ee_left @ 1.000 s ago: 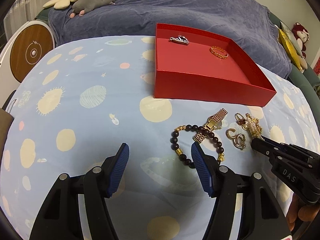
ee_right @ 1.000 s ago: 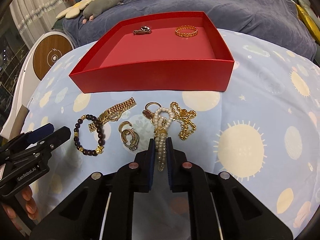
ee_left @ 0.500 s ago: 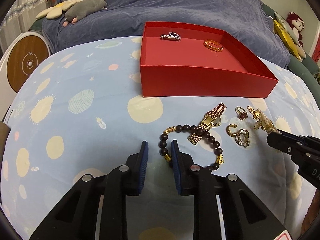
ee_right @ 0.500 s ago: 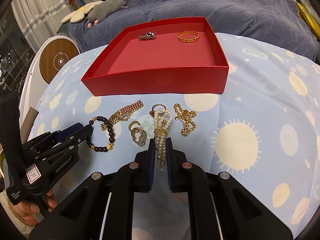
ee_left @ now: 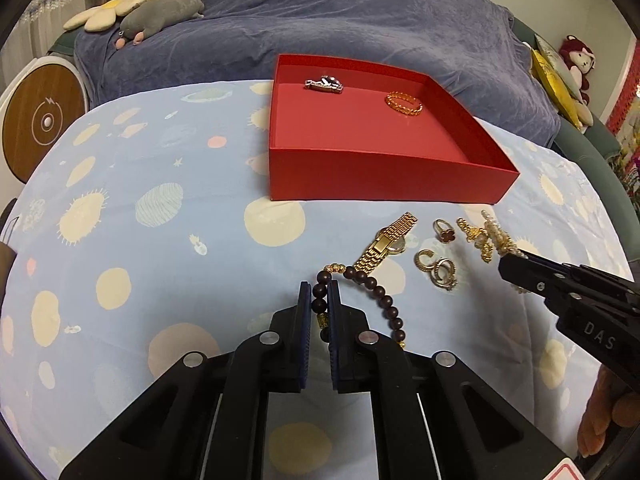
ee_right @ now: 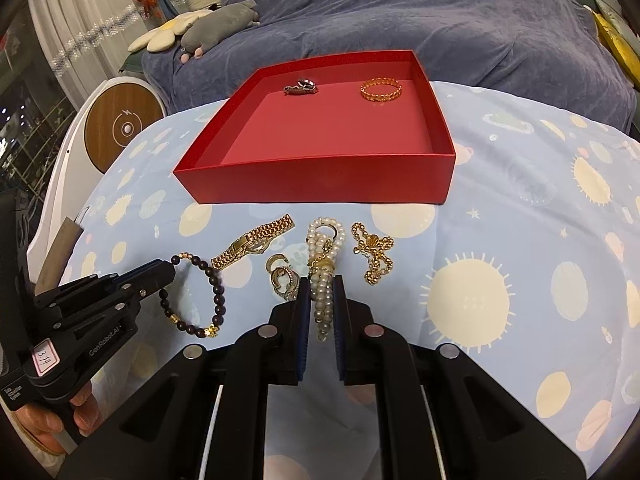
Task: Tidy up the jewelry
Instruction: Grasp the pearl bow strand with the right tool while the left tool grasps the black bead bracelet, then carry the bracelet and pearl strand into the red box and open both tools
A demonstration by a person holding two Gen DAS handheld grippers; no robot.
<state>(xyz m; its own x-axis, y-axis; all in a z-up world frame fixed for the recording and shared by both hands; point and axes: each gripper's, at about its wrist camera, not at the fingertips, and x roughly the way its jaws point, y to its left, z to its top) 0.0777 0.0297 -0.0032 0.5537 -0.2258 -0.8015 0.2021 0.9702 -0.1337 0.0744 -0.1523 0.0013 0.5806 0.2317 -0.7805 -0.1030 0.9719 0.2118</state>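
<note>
We list a red box (ee_right: 320,178), open-topped, on the table (ee_right: 520,208); inside near its far wall lie a silver piece (ee_right: 301,87) and a gold ring (ee_right: 380,91), apart. Before the box: a gold watch (ee_right: 252,242), lying slantwise; gold hoops (ee_right: 282,276), clustered; a gold chain (ee_right: 374,254), bunched; a small ring (ee_left: 443,231) with red stone. A dark bead bracelet (ee_left: 360,300) sits pinched at one side between left jaws. A pearl strand (ee_right: 324,272), bunched lengthwise, sits pinched between right jaws.
</note>
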